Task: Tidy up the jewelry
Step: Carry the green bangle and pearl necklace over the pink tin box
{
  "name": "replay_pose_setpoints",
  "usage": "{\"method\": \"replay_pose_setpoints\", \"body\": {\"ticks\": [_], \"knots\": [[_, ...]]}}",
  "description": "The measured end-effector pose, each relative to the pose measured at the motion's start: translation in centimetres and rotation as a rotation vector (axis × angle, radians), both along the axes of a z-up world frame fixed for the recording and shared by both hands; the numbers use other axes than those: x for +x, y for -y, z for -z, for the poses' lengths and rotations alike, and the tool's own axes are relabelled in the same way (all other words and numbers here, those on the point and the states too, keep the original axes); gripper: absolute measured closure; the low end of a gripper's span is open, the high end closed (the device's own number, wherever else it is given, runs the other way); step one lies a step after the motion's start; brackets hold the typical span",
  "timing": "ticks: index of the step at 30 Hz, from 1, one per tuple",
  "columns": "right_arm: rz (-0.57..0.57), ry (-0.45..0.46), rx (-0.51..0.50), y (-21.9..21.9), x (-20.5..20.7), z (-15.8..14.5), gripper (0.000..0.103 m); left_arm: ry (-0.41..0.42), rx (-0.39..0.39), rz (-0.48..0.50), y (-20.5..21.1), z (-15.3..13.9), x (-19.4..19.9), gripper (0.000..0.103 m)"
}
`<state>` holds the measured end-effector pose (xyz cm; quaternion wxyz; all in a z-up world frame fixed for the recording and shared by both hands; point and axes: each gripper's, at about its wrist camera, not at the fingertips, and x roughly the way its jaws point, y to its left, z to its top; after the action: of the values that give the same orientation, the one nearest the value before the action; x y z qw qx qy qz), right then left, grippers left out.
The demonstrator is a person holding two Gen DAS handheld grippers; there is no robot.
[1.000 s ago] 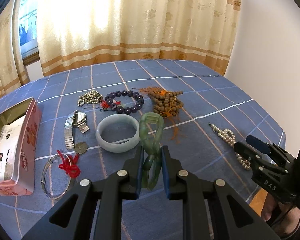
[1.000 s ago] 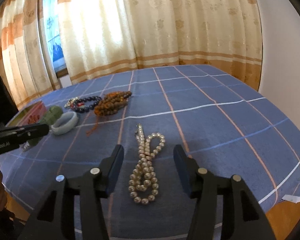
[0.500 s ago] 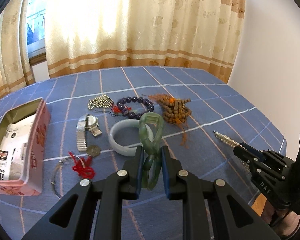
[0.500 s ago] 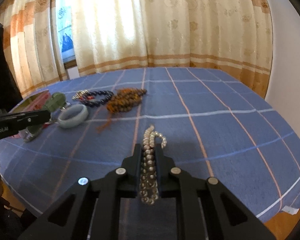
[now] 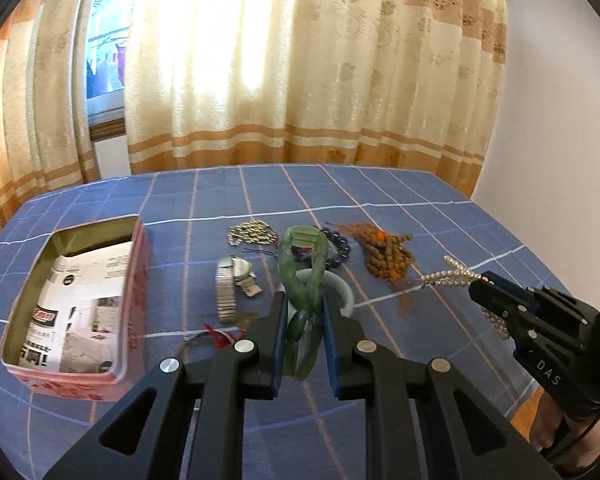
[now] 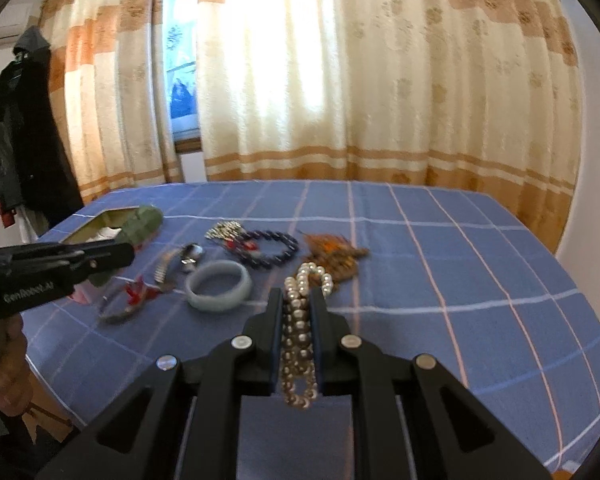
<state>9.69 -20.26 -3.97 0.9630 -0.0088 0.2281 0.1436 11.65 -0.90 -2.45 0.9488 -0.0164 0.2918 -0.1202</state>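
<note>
Both claws are carrying jewelry: the left claw (image 5: 303, 334) is clamping a green bracelet (image 5: 302, 280), the right claw (image 6: 297, 322) a pearl necklace (image 6: 300, 332). Next, I judge, each needs releasing over the tin (image 5: 134, 308) left of the bracelet.

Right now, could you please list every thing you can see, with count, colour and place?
tin box: 1, pink, table's left side, printed paper inside
green link bracelet: 1, held in left tool
pearl necklace: 1, white, held in right tool
jade bangle: 1, pale green, centre
wristwatch: 1, silver, right of box
dark bead bracelet: 1, purple, behind bangle
brown bead string: 1, right of centre
silver chain: 1, far centre
wire bangle with red knot: 1, near edge
tablecloth: 1, blue checked
left tool: 1, black, shut
right tool: 1, black, shut
</note>
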Motion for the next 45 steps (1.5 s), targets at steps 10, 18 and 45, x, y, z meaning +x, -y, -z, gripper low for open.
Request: {"method": "replay_pose_setpoints", "body": {"ticks": [10, 18, 45], "knots": [[-0.108, 0.036, -0.025, -4.9, 1.8, -1.8, 0.088, 0.031, -0.008, -0.102, -5.2, -0.6, 0.3, 0.086], [-0.208, 0.063, -0.030, -9.3, 3.7, -3.4, 0.088, 0.046, -0.010, -0.213, -10.5, -1.4, 1.0, 0.086], [-0.446, 0.048, -0.063, -21.7, 7.5, -4.1, 0.088, -0.018, 0.042, -0.384, -18.8, 0.7, 4.7, 0.086]]}}
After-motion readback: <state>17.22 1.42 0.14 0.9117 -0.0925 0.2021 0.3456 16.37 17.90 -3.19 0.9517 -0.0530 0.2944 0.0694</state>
